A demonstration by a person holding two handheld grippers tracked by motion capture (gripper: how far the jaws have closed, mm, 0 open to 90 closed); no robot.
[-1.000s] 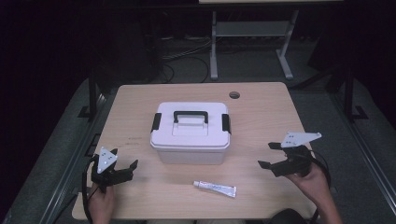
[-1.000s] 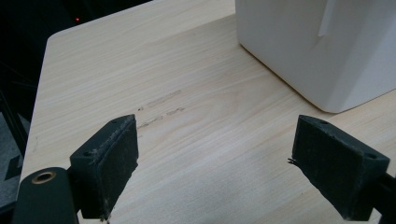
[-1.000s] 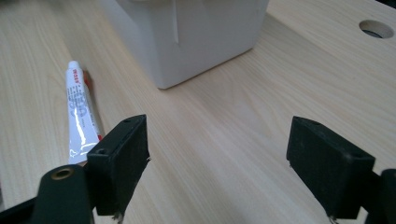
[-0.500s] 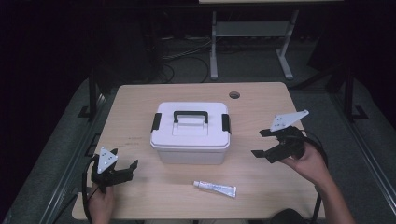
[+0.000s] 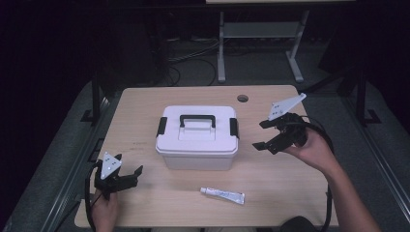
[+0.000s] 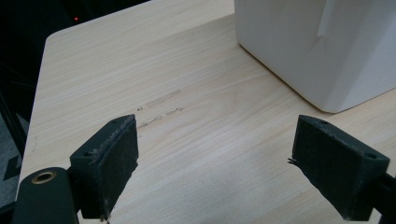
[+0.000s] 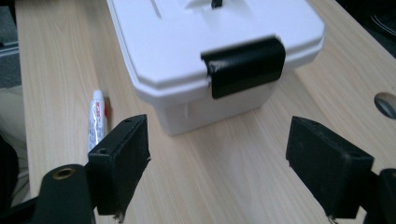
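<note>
A white lidded storage box (image 5: 197, 137) with a black handle and black side latches stands at the middle of the wooden table (image 5: 145, 104). My right gripper (image 5: 261, 135) hovers open just right of the box, aimed at its right latch (image 7: 243, 66). A small white tube (image 5: 223, 195) lies in front of the box, also seen as the tube (image 7: 96, 121) in the right gripper view. My left gripper (image 5: 133, 174) rests open near the table's front left corner, with the box corner (image 6: 322, 46) ahead of it. Nothing sits between either pair of jaws.
A round cable hole (image 5: 242, 98) is set in the table's back right. Beyond the table stand a metal frame (image 5: 258, 34) and loose cables on a dark floor. Bare tabletop lies left of the box and along the front edge.
My right gripper has lifted and moved forward and left, from the table's right edge to beside the box's right latch. The left gripper has stayed put.
</note>
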